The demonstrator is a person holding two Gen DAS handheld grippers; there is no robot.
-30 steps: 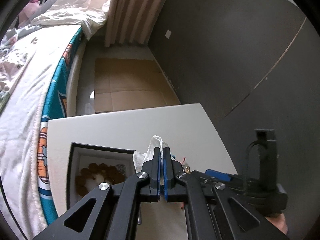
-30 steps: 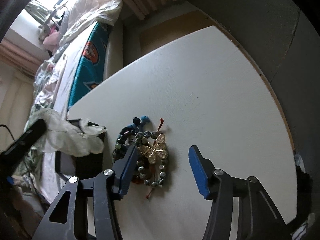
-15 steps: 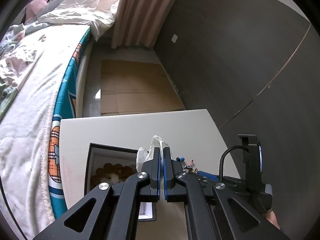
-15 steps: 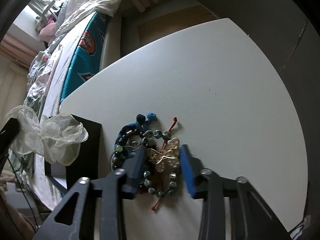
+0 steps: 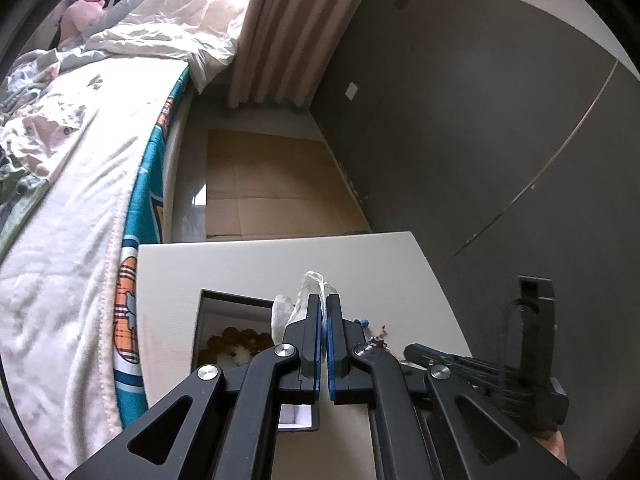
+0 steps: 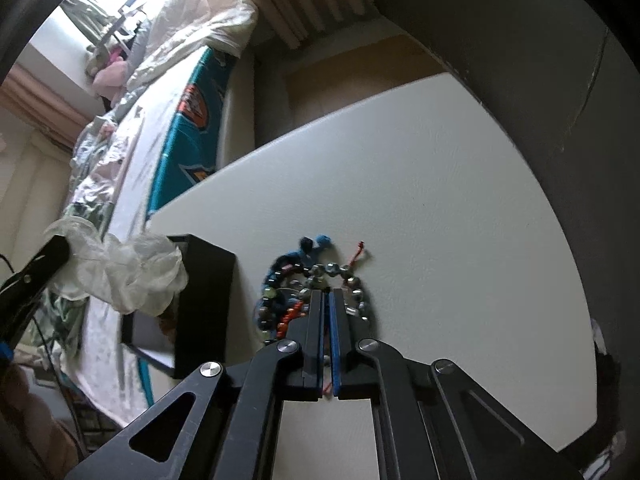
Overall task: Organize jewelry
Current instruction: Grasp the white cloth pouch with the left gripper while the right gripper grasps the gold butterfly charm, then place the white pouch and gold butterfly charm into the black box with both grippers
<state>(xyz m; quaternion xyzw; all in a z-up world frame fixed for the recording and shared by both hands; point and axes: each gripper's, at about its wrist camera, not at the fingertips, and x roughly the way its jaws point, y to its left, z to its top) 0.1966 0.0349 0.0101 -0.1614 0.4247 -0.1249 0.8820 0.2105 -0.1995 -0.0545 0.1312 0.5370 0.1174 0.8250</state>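
My left gripper (image 5: 323,300) is shut on a crumpled clear plastic bag (image 5: 304,294) and holds it above a black jewelry box (image 5: 224,300) with a brown beaded bracelet (image 5: 236,340) inside. The bag (image 6: 120,268) and box (image 6: 204,300) also show in the right wrist view. My right gripper (image 6: 328,294) is shut down on a pile of beaded bracelets (image 6: 288,288) on the white table (image 6: 440,208); the gold butterfly piece is hidden between the jaws. A red cord (image 6: 358,252) trails from the pile.
A bed (image 5: 72,184) with rumpled bedding runs along the table's left side. A dark wall (image 5: 480,120) stands to the right. Cardboard (image 5: 272,184) lies on the floor beyond the table, below a curtain (image 5: 280,32).
My right gripper has lowered onto the bracelet pile and closed from wide open over the gold butterfly piece. My left gripper has risen a little, still holding the bag.
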